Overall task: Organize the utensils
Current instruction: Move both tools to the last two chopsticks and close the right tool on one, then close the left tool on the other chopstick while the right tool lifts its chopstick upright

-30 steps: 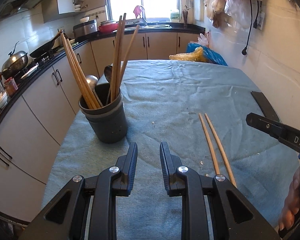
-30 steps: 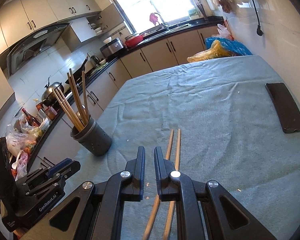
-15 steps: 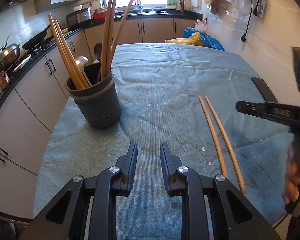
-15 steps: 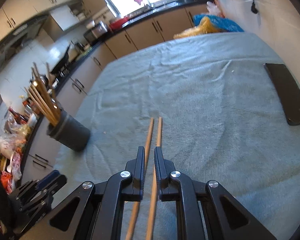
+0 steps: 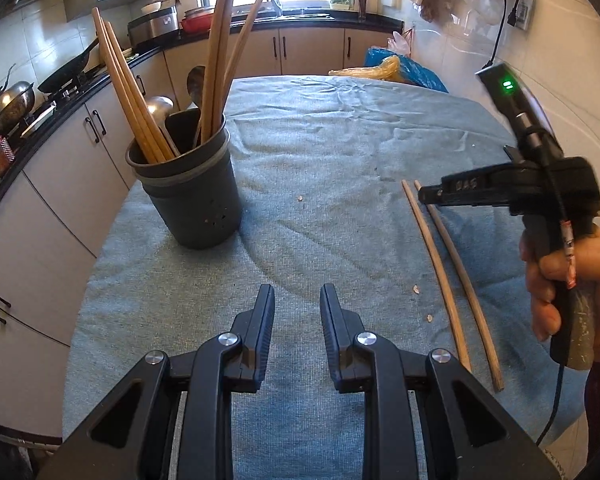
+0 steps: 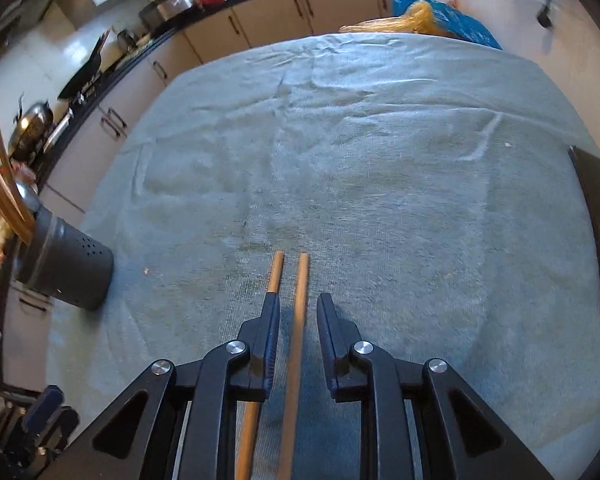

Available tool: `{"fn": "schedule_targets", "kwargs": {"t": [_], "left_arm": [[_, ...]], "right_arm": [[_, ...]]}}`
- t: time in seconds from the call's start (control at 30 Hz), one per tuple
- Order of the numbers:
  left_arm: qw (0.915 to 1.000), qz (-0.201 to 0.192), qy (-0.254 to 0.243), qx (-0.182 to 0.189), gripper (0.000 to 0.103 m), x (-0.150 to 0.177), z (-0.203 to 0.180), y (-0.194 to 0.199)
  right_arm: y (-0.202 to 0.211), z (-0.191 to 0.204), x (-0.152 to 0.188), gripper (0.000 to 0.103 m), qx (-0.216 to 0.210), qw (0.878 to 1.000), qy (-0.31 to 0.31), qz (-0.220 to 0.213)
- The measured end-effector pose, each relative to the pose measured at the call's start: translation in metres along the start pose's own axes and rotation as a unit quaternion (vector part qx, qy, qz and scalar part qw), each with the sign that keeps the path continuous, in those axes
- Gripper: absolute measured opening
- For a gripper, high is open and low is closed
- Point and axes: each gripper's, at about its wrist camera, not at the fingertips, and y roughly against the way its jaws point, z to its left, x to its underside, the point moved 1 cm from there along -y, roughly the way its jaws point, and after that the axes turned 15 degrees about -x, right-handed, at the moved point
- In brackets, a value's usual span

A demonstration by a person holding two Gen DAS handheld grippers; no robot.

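Note:
Two long wooden chopsticks (image 5: 446, 280) lie side by side on the blue-grey cloth, right of the middle. A dark grey utensil holder (image 5: 188, 196) stands at the left with several chopsticks, a ladle and a spatula in it. My left gripper (image 5: 297, 300) is open and empty above the cloth near the front. My right gripper (image 6: 298, 304) is open and low over the chopsticks (image 6: 300, 312): one chopstick runs between the fingers, the other passes under the left finger. The holder also shows at the far left of the right wrist view (image 6: 66, 268).
A black phone (image 6: 598, 224) lies at the table's right edge. A blue and yellow bag (image 5: 396, 70) sits at the far end. Kitchen cabinets and a stove with pans (image 5: 10, 98) run along the left. Small crumbs (image 5: 416, 289) dot the cloth.
My right gripper has opened wider and dropped lower over the chopsticks, so one now lies between its fingers. The left gripper has drawn closer to the holder and stays open.

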Motion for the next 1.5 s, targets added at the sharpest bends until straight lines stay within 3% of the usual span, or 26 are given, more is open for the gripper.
{"fn": "schedule_targets", "kwargs": {"t": [0.1, 0.13, 0.17, 0.3, 0.43, 0.67, 1.0, 1.1, 1.2, 1.37, 1.5], "left_arm": [[1.0000, 0.005, -0.003, 0.002, 0.022, -0.002, -0.003, -0.001], [1.0000, 0.006, -0.006, 0.003, 0.022, -0.004, -0.005, -0.002], [0.9999, 0.008, -0.009, 0.005, 0.022, -0.005, -0.007, -0.002], [0.9989, 0.026, -0.026, 0.030, 0.025, -0.014, -0.020, -0.005], [0.9953, 0.060, -0.042, 0.063, 0.026, -0.034, -0.045, -0.015], [0.9865, 0.137, -0.042, 0.080, 0.026, -0.076, -0.098, -0.057], [0.9819, 0.178, -0.044, 0.045, 0.026, -0.103, -0.142, -0.102], [0.9842, 0.166, -0.054, 0.033, 0.025, -0.106, -0.151, -0.102], [0.9865, 0.151, -0.058, 0.024, 0.006, -0.104, -0.153, -0.098], [0.9897, 0.129, -0.046, 0.043, 0.006, -0.096, -0.140, -0.086], [0.9944, 0.085, -0.023, 0.059, 0.006, -0.091, -0.113, -0.049]], "right_arm": [[-0.006, 0.006, 0.002, 0.019, 0.022, 0.999, 0.028, 0.006], [-0.005, 0.008, 0.004, 0.010, 0.033, 0.999, 0.039, 0.009], [-0.004, 0.008, 0.005, 0.008, 0.041, 0.998, 0.044, 0.009], [0.014, -0.011, 0.011, 0.007, 0.033, 0.999, 0.024, -0.010], [0.048, -0.030, 0.021, 0.007, 0.003, 0.999, -0.004, -0.053], [0.092, -0.045, 0.040, 0.007, -0.052, 0.993, -0.022, -0.101], [0.108, -0.059, 0.053, 0.007, -0.082, 0.990, -0.030, -0.113], [0.110, -0.063, 0.056, 0.007, -0.087, 0.989, -0.036, -0.116], [0.110, -0.068, 0.055, 0.007, -0.090, 0.988, -0.040, -0.119], [0.115, -0.061, 0.056, 0.007, -0.094, 0.987, -0.037, -0.127], [0.124, -0.048, 0.057, 0.007, -0.104, 0.984, -0.022, -0.142]]}}
